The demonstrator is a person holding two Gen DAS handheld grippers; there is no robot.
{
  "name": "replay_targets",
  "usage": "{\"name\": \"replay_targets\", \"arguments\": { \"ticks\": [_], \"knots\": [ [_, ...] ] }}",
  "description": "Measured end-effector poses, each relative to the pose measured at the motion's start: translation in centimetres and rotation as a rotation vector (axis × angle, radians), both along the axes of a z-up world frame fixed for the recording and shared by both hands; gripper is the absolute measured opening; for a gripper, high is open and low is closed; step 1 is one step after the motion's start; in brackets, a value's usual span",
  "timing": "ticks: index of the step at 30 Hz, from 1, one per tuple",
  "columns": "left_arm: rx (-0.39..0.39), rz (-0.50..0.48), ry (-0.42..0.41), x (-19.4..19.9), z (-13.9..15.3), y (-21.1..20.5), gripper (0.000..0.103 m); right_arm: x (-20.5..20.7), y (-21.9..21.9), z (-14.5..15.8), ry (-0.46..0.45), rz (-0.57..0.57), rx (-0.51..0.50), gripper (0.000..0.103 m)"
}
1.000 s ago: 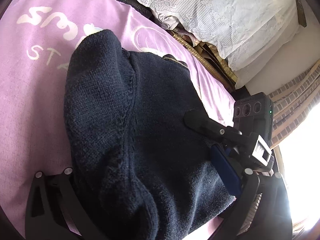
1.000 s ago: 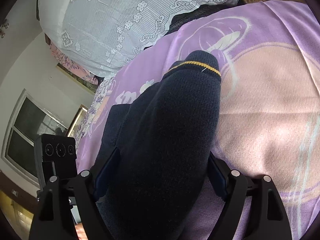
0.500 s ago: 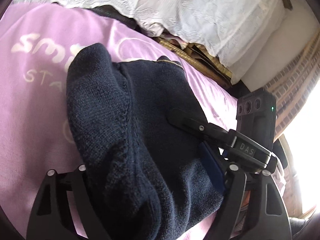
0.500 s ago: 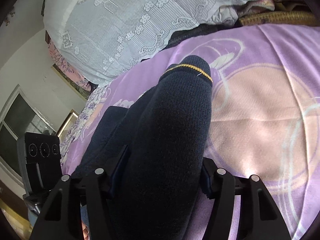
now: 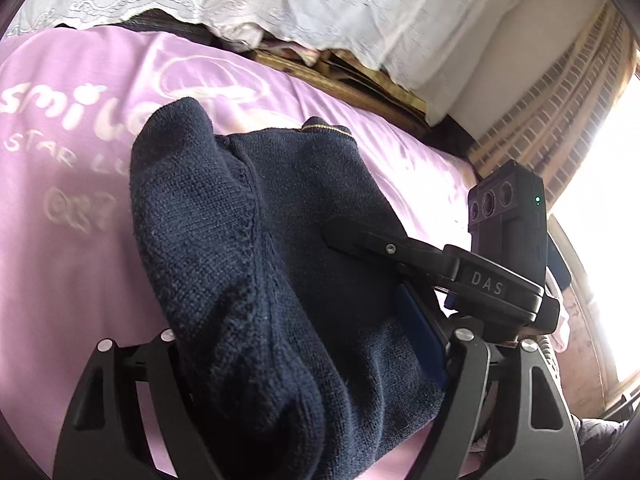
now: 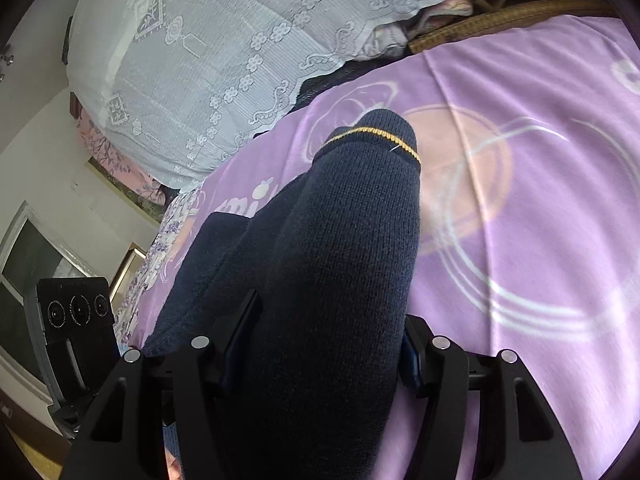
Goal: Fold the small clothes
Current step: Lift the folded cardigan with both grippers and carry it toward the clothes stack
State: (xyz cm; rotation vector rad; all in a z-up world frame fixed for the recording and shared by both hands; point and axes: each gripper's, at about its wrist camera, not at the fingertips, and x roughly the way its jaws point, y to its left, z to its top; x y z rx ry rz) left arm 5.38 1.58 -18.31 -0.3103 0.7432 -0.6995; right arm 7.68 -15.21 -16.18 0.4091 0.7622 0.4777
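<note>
Two grippers, left gripper (image 5: 308,344) and right gripper (image 6: 324,344), each half-closed on the soft, limp navy sweater (image 5: 280,240); bunched folds give the best hold.

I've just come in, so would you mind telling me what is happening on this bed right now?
A person is folding a navy knitted sweater on a purple bedsheet with a handheld gripper in each hand. The left gripper has a thick bunch of the knit between its fingers, and the right gripper is clamped around a rolled part ending in a yellow stripe. Both sets of jaws have just been closing on the fabric.
</note>
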Motion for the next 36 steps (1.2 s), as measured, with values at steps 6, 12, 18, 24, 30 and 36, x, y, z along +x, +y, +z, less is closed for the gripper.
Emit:
{"name": "replay_targets", "arguments": {
  "ticks": [6,12,18,24,30,36],
  "knots": [
    [0.011,-0.070,-0.005,-2.3,-0.1,-2.4,0.076,-4.1,-2.8,0.0,0.009,-0.040,-0.009,0.061],
    [0.016,-0.137,-0.007,-5.1,-0.2,-4.9,0.076,-8.3,-5.7,0.2,0.008,-0.068,-0.014,0.061],
    [0.010,-0.209,-0.019,-8.2,0.6,-7.8,0.076,-12.5,-8.3,1.2,-0.015,-0.106,-0.029,0.061],
    [-0.022,-0.282,-0.048,-10.5,2.3,-10.5,0.076,-16.8,-11.3,3.9,-0.073,-0.145,-0.054,0.061],
    [-0.024,-0.373,-0.114,-12.9,5.4,-15.3,0.076,-21.4,-15.8,6.9,-0.133,-0.225,-0.034,0.061],
    [-0.018,-0.482,-0.171,-14.8,9.7,-20.7,0.076,-25.7,-20.4,10.5,-0.208,-0.321,-0.043,0.061]
  ]
}}
